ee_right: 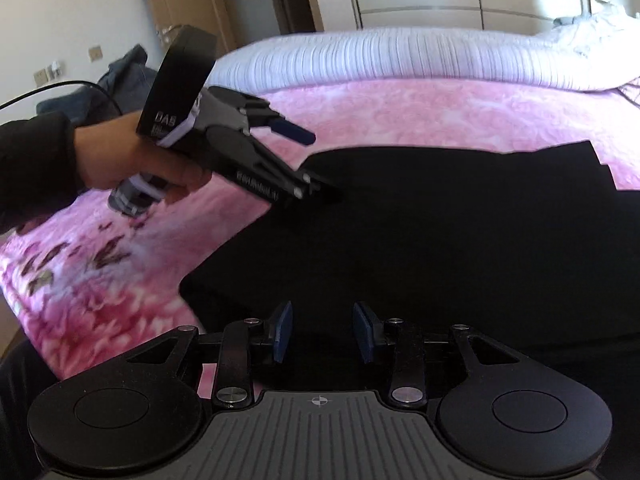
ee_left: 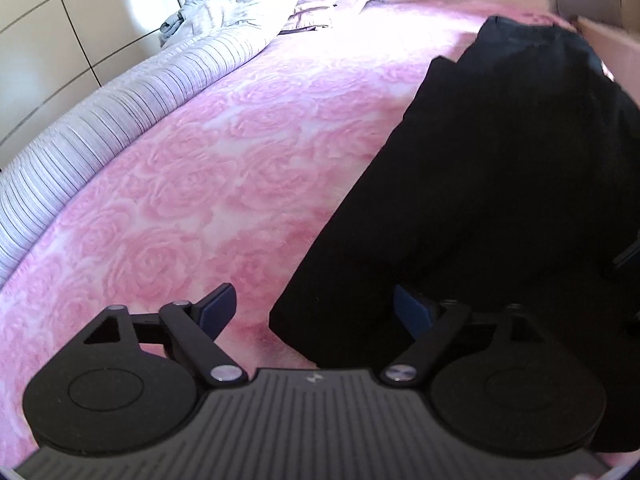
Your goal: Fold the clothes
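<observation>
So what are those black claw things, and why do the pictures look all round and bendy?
Those claws are grabbing tools, one in each of a person's hands. Each tool carries a small camera that looks forward along its two fingers, and the lens bends the picture, so straight things look curved.

One picture comes from the left gripper. Its blue-tipped fingers are spread wide over the corner of a black cloth garment and pinch nothing.

The other picture comes from the right gripper, also open, low over the same garment. There you can see the left tool from the side, with the person's left hand around its handle.

The garment lies spread on a fluffy pink rose-patterned blanket on a bed. A rolled striped lilac quilt lies along the far edge.
</observation>
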Demonstrator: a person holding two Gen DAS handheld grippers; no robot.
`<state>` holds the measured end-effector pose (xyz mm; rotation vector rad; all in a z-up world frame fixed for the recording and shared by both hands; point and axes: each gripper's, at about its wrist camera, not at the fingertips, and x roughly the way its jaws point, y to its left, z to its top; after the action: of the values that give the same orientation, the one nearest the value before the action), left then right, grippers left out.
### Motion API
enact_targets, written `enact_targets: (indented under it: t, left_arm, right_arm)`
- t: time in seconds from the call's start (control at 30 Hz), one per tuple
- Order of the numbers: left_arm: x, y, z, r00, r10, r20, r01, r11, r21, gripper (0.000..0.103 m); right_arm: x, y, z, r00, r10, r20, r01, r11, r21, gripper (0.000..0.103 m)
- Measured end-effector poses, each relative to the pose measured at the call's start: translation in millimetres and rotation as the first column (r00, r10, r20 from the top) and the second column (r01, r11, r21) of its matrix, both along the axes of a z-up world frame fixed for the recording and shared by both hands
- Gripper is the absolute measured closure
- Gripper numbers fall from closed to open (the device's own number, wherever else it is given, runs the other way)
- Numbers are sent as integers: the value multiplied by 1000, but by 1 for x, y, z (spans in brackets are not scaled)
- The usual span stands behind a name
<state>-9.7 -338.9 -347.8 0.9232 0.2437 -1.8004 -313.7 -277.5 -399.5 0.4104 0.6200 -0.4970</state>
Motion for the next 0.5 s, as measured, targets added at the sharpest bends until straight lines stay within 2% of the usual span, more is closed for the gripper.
enact_targets:
  t: [0.03,0.13,0.2,0.27,0.3,0.4,0.5]
  left_arm:
    - [0,3,3,1000,-10,-8,10,1000,-4,31]
    - [-13,25,11,996,-86,-1,86,996,-25,31]
    - [-28,41,9,988,-150,35,151,988,-14,31]
    - [-44,57,5,973,-215,83,215,977,5,31]
    - [-50,63,4,967,-233,101,233,972,9,34]
    - [-58,70,2,965,-226,136,229,973,-7,40]
    - [-62,74,2,963,-219,155,224,974,-14,40]
  right_arm:
    - [-5,-1,4,1000,-8,0,8,1000,-3,66]
    - [-26,-15,26,994,-102,31,104,992,-64,65]
    - [-35,-38,34,985,-173,15,174,978,-112,65]
    - [-42,-65,37,974,-224,-10,222,967,-123,65]
    - [-44,-79,38,970,-242,-22,237,963,-126,65]
    - [-28,-123,34,970,-235,-70,225,967,-120,65]
    - [-11,-171,22,967,-226,-115,218,973,-75,65]
